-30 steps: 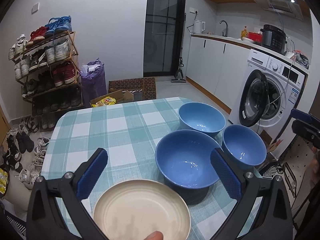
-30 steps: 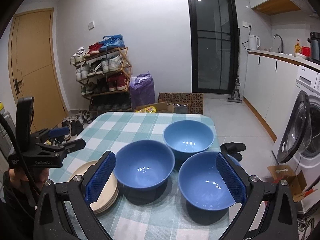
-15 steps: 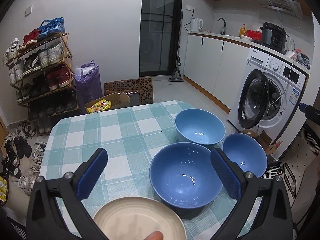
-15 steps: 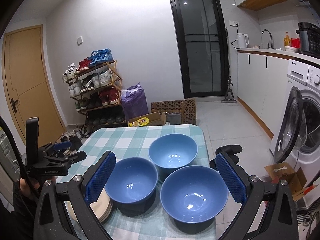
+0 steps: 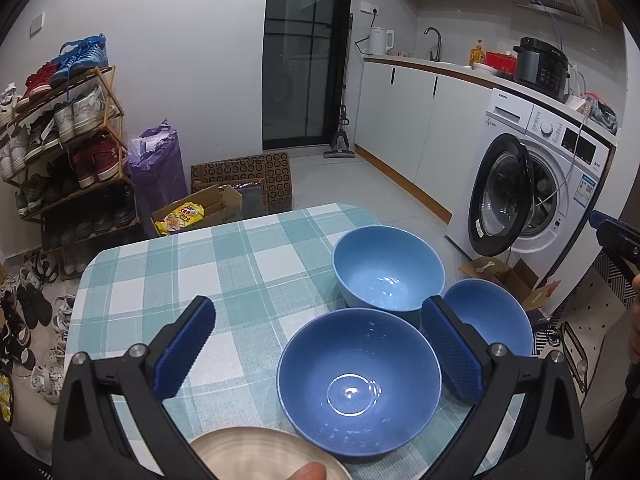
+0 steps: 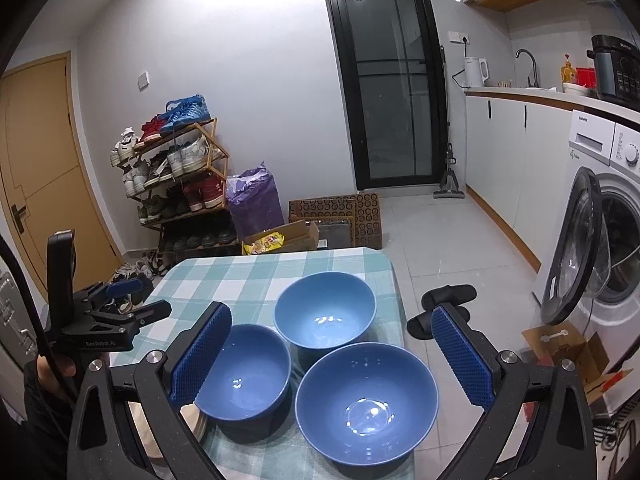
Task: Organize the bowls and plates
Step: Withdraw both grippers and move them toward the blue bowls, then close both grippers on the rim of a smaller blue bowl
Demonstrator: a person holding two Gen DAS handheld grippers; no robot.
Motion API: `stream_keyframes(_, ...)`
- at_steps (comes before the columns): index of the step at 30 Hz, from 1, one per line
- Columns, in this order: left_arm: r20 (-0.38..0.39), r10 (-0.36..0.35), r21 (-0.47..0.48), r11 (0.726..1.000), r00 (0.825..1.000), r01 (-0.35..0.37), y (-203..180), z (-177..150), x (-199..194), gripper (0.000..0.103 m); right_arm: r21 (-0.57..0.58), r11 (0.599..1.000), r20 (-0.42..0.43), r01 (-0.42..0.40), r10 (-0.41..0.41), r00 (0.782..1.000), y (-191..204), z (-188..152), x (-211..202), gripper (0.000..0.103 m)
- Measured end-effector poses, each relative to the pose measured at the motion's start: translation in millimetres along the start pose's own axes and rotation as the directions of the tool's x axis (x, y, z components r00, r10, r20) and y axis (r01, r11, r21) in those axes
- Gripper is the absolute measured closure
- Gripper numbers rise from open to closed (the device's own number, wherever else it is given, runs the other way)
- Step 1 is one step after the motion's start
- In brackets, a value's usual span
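Three blue bowls stand close together on the checked table (image 5: 168, 280). A dark blue bowl (image 5: 358, 384) is nearest, a light blue bowl (image 5: 388, 268) sits behind it, and another dark blue bowl (image 5: 492, 320) is at the right edge. A cream plate (image 5: 260, 456) lies at the bottom of the view. My left gripper (image 5: 316, 316) hangs open and empty above them. In the right wrist view the same bowls (image 6: 244, 372) (image 6: 326, 312) (image 6: 366, 400) sit below my right gripper (image 6: 330, 314), which is open and empty. The plate stack (image 6: 192, 420) peeks out at the left.
A washing machine (image 5: 520, 200) with its door open stands right of the table. A shoe rack (image 5: 68, 140), a purple bag (image 5: 158, 168) and cardboard boxes (image 5: 240, 184) line the far wall. Slippers (image 6: 448, 300) lie on the floor. The left gripper (image 6: 148, 298) shows at the left.
Both grippers have drawn back and risen from the table, so the bowls and plate sit lower in each view. Both stay open. Nothing on the table has moved.
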State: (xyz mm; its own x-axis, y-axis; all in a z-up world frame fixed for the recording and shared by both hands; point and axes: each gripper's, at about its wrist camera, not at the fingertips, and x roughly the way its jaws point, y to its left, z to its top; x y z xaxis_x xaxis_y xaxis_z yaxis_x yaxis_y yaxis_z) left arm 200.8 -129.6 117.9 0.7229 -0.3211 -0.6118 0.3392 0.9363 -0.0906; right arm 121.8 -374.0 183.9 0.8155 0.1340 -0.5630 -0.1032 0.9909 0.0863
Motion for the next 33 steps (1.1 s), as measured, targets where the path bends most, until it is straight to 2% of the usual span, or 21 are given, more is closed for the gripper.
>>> stream_keyframes(33, -0.099, 0.001, 0.036, 0.999, 0.995, 0.002, -10.9, 29.3, 85.1, 0.000, 0.042, 0.999, -0.148, 0.007, 0.000, 0.989, -46.5, -0.3, 114.5, 0.001)
